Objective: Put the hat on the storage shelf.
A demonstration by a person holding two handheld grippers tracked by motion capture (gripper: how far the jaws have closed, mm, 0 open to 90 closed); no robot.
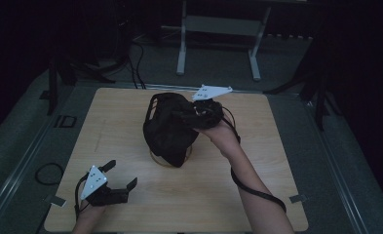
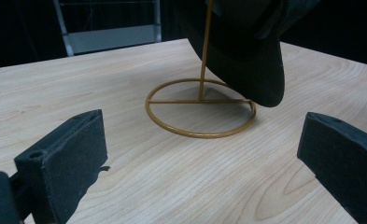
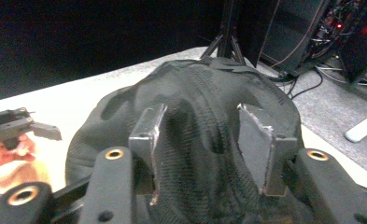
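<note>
Black cap (image 1: 165, 127) on gold stand (image 2: 201, 107); right claw (image 3: 202, 140) astride, parted.

A light wooden tabletop (image 1: 130, 117) with rounded corners stands on a grey carpeted floor (image 1: 23, 146) in a dim room. Beyond its far edge is a pale metal frame (image 1: 218, 29) with two legs running down to the floor, with dark cables (image 1: 136, 68) trailing across the carpet to its left and a black stand leg (image 1: 296, 85) to its right. A loop of black cable (image 1: 48, 173) lies on the floor just off the tabletop's near left side.
</note>
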